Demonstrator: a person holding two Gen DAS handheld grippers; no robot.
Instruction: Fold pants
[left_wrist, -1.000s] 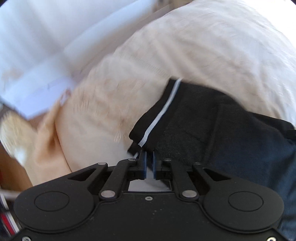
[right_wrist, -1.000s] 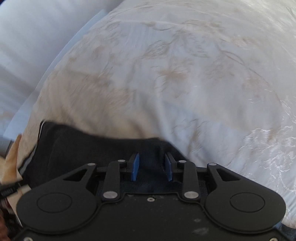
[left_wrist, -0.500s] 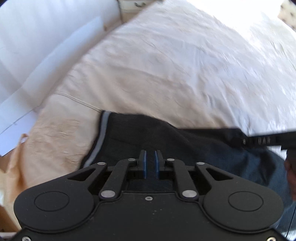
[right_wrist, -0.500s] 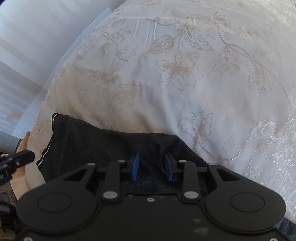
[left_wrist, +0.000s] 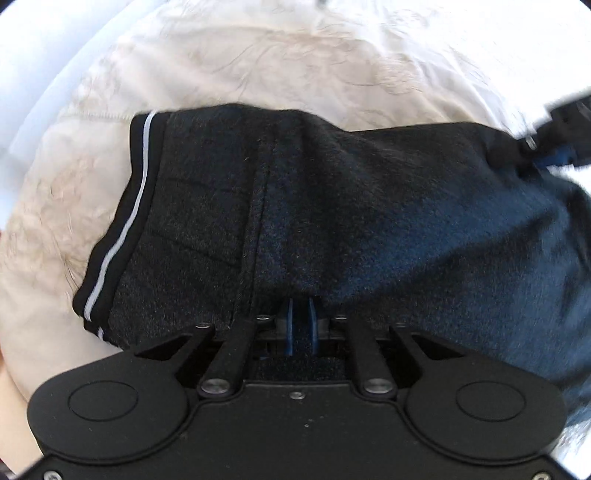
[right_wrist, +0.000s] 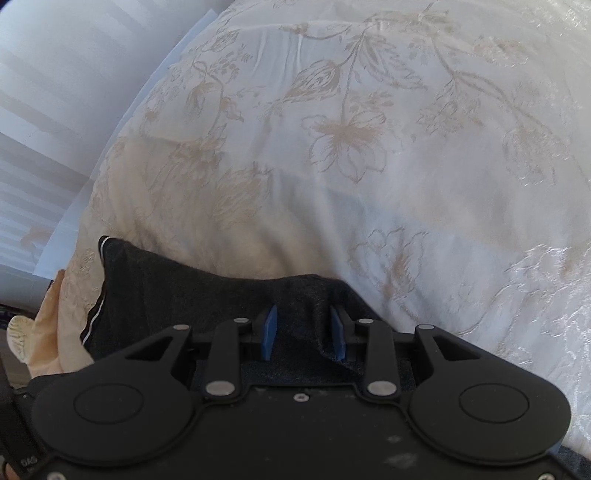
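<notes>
Dark pants (left_wrist: 369, 206) with a white-striped band (left_wrist: 136, 192) lie across a white floral bedspread (left_wrist: 295, 55). My left gripper (left_wrist: 301, 314) points steeply down at them. Its blue pads stand narrowly apart with a fold of the dark cloth pinched between them, and the cloth rises in a ridge to the tips. My right gripper (right_wrist: 303, 328) has its pads wider apart, with bunched cloth of the pants (right_wrist: 177, 291) filling the gap near their far right corner. In the left wrist view the right gripper (left_wrist: 557, 147) shows blurred at the upper right, with the cloth drawn up to it.
The bedspread (right_wrist: 369, 147) stretches far ahead and to the right of the pants. Its left edge drops off beside a pale striped wall or curtain (right_wrist: 55, 92). A peach cloth (right_wrist: 44, 332) hangs at the bed's near left corner.
My left gripper has sunk and swung over the pants, which now fill its view, and its pads stand slightly wider apart. The right gripper has hardly moved, with the cloth still between its pads.
</notes>
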